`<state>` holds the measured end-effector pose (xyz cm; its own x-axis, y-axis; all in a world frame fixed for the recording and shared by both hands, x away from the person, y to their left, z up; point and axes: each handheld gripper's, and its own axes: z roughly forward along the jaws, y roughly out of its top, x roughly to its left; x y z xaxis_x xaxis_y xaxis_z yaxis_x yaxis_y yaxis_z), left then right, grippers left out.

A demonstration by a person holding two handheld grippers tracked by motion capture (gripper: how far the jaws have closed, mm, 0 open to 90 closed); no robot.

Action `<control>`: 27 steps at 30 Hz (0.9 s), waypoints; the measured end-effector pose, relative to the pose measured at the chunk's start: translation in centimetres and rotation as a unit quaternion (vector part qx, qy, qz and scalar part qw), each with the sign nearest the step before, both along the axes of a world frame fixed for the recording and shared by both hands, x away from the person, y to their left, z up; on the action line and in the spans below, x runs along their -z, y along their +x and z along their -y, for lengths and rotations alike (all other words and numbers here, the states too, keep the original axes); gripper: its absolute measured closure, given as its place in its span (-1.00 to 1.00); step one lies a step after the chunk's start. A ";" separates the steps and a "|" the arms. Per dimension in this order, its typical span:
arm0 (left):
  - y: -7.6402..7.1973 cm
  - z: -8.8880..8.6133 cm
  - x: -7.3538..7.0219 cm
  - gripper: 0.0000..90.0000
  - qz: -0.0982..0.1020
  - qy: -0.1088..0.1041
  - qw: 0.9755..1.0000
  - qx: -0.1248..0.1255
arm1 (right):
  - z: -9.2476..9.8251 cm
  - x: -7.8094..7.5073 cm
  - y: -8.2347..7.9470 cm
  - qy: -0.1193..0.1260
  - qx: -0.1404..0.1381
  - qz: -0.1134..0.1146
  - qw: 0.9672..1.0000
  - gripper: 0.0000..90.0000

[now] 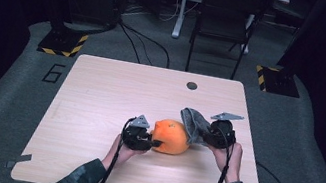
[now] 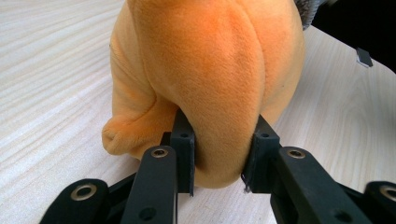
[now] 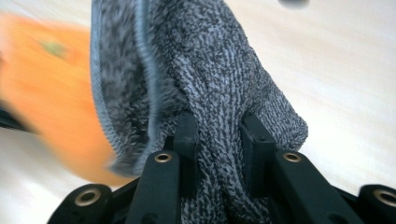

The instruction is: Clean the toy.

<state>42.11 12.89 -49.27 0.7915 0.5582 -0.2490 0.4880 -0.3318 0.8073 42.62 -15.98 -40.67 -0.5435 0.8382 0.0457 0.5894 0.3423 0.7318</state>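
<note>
- Sleeves and forearms are coming in from the bottom of the high view, and each hand is carrying a gripper over the wooden table [image 1: 101,85].
- In this same view the left gripper [image 1: 156,143] is holding the near left side of the orange plush toy [image 1: 172,137], which is lying on the table a little toward the person's edge.
- To the right, the right gripper [image 1: 200,134] is carrying a grey cloth [image 1: 193,122], and the cloth is touching the right side of the toy.
- Black jaws are rising in the left gripper view and are pinching a fold of the toy [image 2: 210,70]; the soft plush is bulging between them, so the grip is looking firm.
- Beside the toy's top right, a small corner of the grey cloth [image 2: 308,9] is showing.
- Two black jaws in the right gripper view are squeezing a bunch of the cloth [image 3: 205,74], and the toy [image 3: 51,88] is appearing blurred just behind it.
- I am judging that both things are already gripped and the cloth is at the toy; the wiping itself seems to be mostly left to do.
</note>
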 end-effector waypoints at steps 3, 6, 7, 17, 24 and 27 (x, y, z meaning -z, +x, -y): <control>0.0 0.0 0.0 0.54 0.003 -0.003 1.000 0.000 | -0.8 -1.2 -0.8 0.015 -0.018 0.019 1.000 0.59; -0.1 0.1 0.0 0.53 0.004 -0.002 1.000 0.000 | -3.0 -2.4 -2.1 0.022 -0.048 0.035 0.998 0.59; -0.1 0.1 -0.1 0.53 0.008 0.000 1.000 0.001 | -3.5 -2.4 -2.2 0.020 -0.056 0.036 0.998 0.59; -0.1 0.2 0.1 0.53 0.010 -0.002 1.000 -0.001 | -6.4 0.6 -1.8 -0.040 -0.067 0.016 0.997 0.58; -0.2 0.2 0.2 0.52 0.012 -0.006 1.000 -0.002 | -5.0 1.1 -1.1 -0.058 -0.053 0.008 0.997 0.57; -0.1 0.2 0.2 0.51 0.014 -0.004 1.000 0.001 | -4.4 1.3 -0.7 -0.057 -0.046 0.001 0.997 0.57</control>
